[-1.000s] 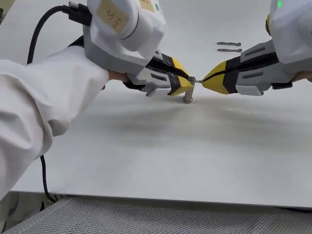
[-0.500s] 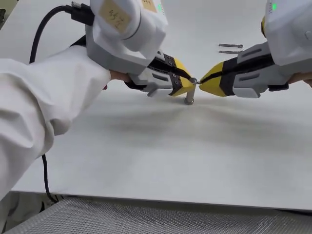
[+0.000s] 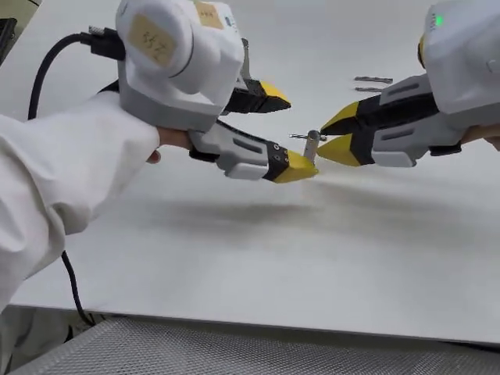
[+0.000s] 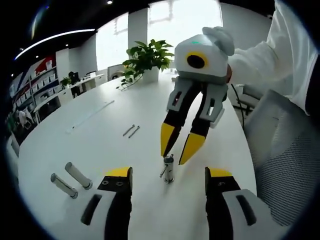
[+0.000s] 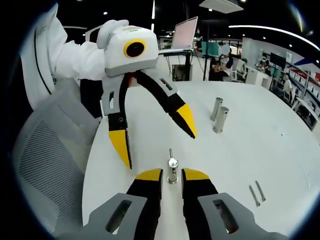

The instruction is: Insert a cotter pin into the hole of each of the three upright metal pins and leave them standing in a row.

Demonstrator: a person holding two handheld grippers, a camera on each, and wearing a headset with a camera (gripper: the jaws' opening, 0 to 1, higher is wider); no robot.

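Since a second ago, the left hand-held gripper point(image 3: 300, 135) is opening wide and letting go of the upright metal pin point(image 3: 312, 146). The right hand-held gripper point(image 3: 321, 142) is parting its jaws a little and releasing the cotter pin point(image 3: 301, 137). That cotter pin is now sitting crosswise through the hole near the metal pin's top.

In the head view, the two grippers are facing each other across the white surface point(image 3: 250, 250), with the standing pin between their yellow tips. The left one is coming in from the left, held by a hand in a white sleeve point(image 3: 70, 172). Its jaws are spreading far apart and holding nothing. The right one is reaching in from the right, its jaws slightly apart on either side of the pin and also holding nothing.

Each gripper view is looking straight at the opposite gripper beyond the pin. The left gripper view is also showing two other metal pins point(image 4: 78, 175), side by side and well apart from the standing one. They seem to be lying down, though the fisheye lens makes that hard to judge.

Two spare cotter pins point(image 3: 373, 80) are lying side by side behind the right gripper.

In all, three metal pins, three cotter pins and two grippers are showing.
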